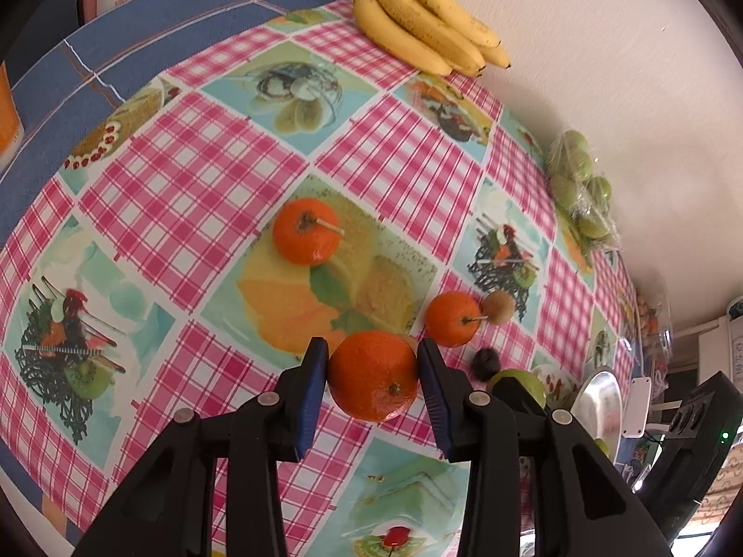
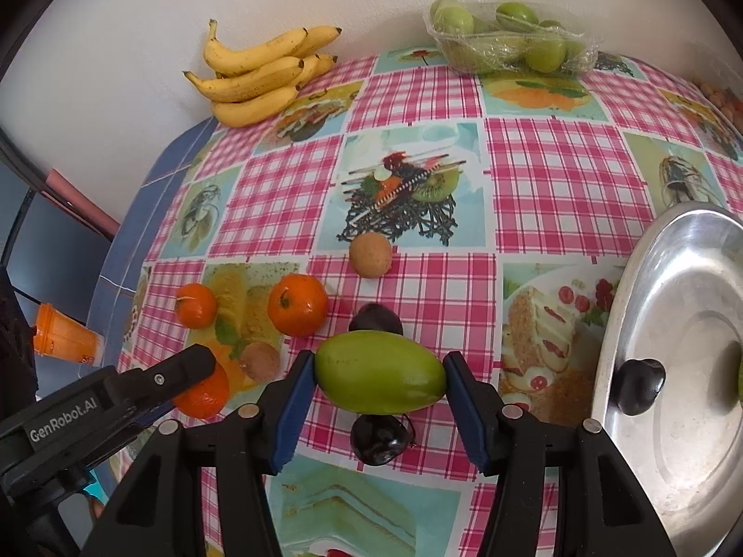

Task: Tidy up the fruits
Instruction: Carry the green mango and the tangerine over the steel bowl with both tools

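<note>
My left gripper (image 1: 374,348) is shut on a large orange (image 1: 374,373), its blue pads pressing both sides. Two smaller oranges (image 1: 306,231) (image 1: 452,319) lie on the checked tablecloth beyond it, a kiwi (image 1: 500,307) touching the nearer one. In the right wrist view my right gripper (image 2: 380,359) is shut on an oblong green fruit (image 2: 381,378) held crosswise. A dark plum (image 2: 375,318) lies just beyond the green fruit and another (image 2: 378,438) lies beneath it. To the right stands a metal plate (image 2: 687,278) with one dark plum (image 2: 641,385) in it.
Bananas (image 2: 264,76) lie at the wall at the back left. A wrapped tray of green fruits (image 2: 511,37) sits at the back right. An orange cup (image 2: 65,339) stands off the table's left edge. Bare cloth lies between the kiwi (image 2: 370,254) and the tray.
</note>
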The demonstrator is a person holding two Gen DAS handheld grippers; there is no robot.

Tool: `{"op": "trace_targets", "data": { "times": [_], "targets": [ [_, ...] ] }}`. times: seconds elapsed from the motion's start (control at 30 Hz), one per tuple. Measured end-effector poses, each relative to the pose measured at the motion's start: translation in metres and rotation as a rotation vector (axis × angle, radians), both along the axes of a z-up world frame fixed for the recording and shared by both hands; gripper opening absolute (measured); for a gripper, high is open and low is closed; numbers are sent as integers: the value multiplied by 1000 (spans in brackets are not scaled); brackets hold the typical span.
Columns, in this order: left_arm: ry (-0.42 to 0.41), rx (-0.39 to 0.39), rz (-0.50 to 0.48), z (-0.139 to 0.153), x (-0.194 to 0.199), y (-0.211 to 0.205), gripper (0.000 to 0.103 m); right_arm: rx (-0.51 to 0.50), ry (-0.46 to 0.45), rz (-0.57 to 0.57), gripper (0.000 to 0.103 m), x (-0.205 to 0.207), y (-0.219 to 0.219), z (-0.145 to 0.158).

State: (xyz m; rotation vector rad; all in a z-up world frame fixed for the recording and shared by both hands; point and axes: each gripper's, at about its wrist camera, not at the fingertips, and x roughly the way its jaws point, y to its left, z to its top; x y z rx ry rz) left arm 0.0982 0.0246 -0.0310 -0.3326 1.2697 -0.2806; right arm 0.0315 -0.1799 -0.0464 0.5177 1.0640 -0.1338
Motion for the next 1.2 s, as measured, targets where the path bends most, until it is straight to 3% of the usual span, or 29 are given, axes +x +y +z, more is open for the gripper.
{"op": "trace_targets", "data": {
  "times": [0.4, 0.8, 1.2],
  "targets": [
    [-77, -13, 9, 25, -1, 1, 41, -33, -40, -32, 59, -13, -2, 43],
    [-114, 14, -32, 33, -7, -15, 41, -49, -5, -78, 59, -28, -24, 44],
    [-140, 72, -182, 35, -27, -66, 41, -73, 32, -188, 59, -55, -74, 41]
  ]
}}
